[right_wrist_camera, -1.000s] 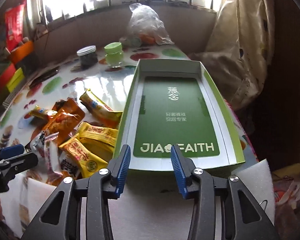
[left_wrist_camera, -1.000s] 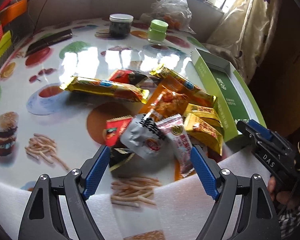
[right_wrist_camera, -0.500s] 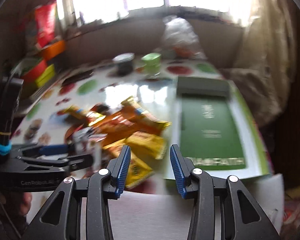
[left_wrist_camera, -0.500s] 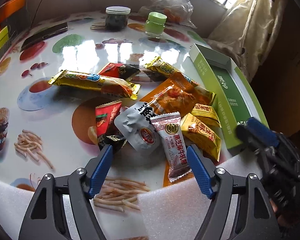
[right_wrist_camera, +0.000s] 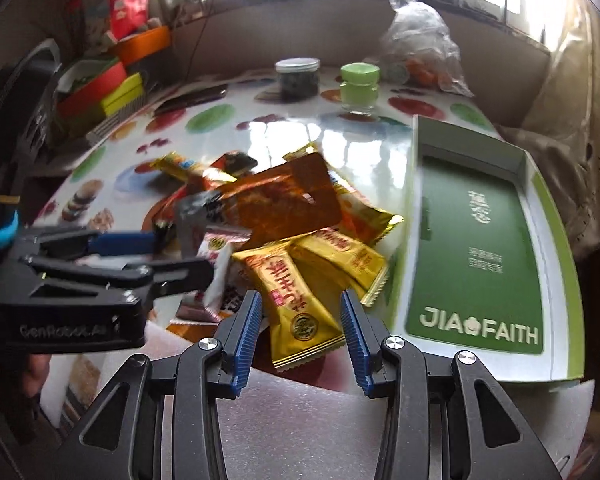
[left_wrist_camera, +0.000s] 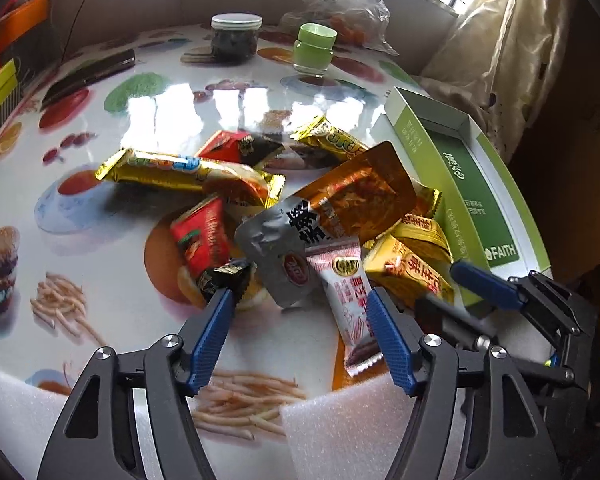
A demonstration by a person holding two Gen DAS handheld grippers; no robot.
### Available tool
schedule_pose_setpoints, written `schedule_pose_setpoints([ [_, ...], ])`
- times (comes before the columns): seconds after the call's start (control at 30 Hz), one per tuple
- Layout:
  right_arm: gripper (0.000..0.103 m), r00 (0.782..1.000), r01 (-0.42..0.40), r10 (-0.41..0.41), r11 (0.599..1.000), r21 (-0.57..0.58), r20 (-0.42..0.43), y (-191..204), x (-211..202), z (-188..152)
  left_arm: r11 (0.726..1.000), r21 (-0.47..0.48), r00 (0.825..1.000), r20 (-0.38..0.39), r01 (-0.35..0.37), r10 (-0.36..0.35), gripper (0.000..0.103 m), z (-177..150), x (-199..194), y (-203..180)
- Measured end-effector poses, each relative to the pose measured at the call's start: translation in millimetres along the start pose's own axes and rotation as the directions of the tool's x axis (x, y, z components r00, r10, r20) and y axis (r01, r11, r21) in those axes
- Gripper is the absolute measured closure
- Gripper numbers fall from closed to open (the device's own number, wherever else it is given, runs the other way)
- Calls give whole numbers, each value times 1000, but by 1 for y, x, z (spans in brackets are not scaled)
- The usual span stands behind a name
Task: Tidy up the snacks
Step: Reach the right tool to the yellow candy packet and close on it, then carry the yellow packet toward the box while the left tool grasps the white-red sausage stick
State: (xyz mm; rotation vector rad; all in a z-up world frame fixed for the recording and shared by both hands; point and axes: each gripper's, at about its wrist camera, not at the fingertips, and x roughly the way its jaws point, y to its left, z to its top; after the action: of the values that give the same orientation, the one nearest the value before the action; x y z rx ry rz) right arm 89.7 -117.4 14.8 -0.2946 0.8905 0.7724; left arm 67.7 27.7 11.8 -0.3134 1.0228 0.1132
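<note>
Snack pile (left_wrist_camera: 332, 216) overlapped, lower packets hidden. Green box (right_wrist_camera: 476, 248) at right held no snacks. Left gripper (left_wrist_camera: 300, 312) closing, pads clear of silver pouch (left_wrist_camera: 280, 252). Right gripper (right_wrist_camera: 300, 312) open around yellow packet (right_wrist_camera: 296, 312).

We see a loose heap of foil snack packets (left_wrist_camera: 324, 216) lying overlapped on the glossy printed table: gold bars, red sachets, a silver pouch, an orange pouch tilted on top. Just beside it lies an open, empty green-and-white cardboard tray (right_wrist_camera: 480, 248).

left gripper (left_wrist_camera: 300, 304) — jaws closing, angled down | right gripper (right_wrist_camera: 300, 316) — jaws apart, angled down
</note>
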Motion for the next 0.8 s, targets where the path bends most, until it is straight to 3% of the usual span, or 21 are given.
schedule_pose_setpoints([
  [0.07,64,1000,1,-1,1000,-7,-6,2,4,0,1000,0,1000,-3,-6,6,34,2,0,1],
  [0.2,81,1000,-1,1,1000,1,5,1,6,1,1000,-8,1000,-9,13,-13,34,1,-2,6],
  [0.67,81,991,-2,-17,990,141,134,-22,-28,6,999,5,999,1,45,-45,34,2,-12,-5],
  [0.77,81,989,-1,-22,988,156,143,-25,-34,5,999,24,999,-20,26,-26,34,3,-4,-12],
  [0.8,81,989,-3,-20,987,159,144,-25,-35,4,1000,29,999,-35,9,-8,39,2,0,-14],
])
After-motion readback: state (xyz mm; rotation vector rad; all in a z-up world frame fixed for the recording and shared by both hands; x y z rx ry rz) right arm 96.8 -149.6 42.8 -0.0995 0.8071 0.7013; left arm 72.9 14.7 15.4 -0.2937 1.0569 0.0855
